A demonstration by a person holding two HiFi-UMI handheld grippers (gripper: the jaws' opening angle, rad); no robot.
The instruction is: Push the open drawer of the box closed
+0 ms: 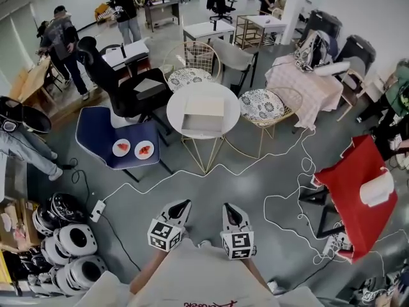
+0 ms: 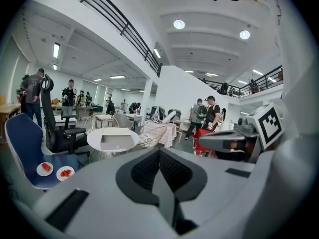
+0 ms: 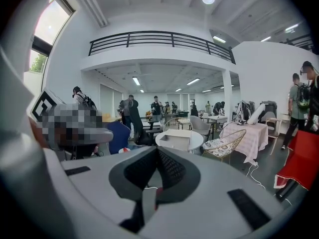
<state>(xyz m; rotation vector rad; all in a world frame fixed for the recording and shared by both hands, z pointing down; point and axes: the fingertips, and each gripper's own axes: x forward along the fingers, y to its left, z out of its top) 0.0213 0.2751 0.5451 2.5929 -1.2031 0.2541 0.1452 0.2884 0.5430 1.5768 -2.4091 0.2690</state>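
A pale box (image 1: 203, 116) lies on a round white table (image 1: 176, 117), and its drawer is pulled out toward me. The left gripper view shows the box (image 2: 116, 142) far ahead at the left. In the right gripper view the box (image 3: 177, 139) sits a little right of centre. Both grippers hang low near my body, well short of the table, over the grey floor. My left gripper (image 1: 184, 204) is shut with nothing in it, its pads (image 2: 149, 171) meeting. My right gripper (image 1: 229, 207) is also shut and empty, with its pads (image 3: 169, 169) together.
A blue chair (image 1: 102, 130) with two small plates (image 1: 133, 149) stands left of the table, a black office chair (image 1: 131, 85) behind it. Wire chairs with cushions (image 1: 262, 104) stand to the right. A red table (image 1: 358, 190), white cables (image 1: 281, 203) and round helmets (image 1: 70, 248) lie around. People stand farther back.
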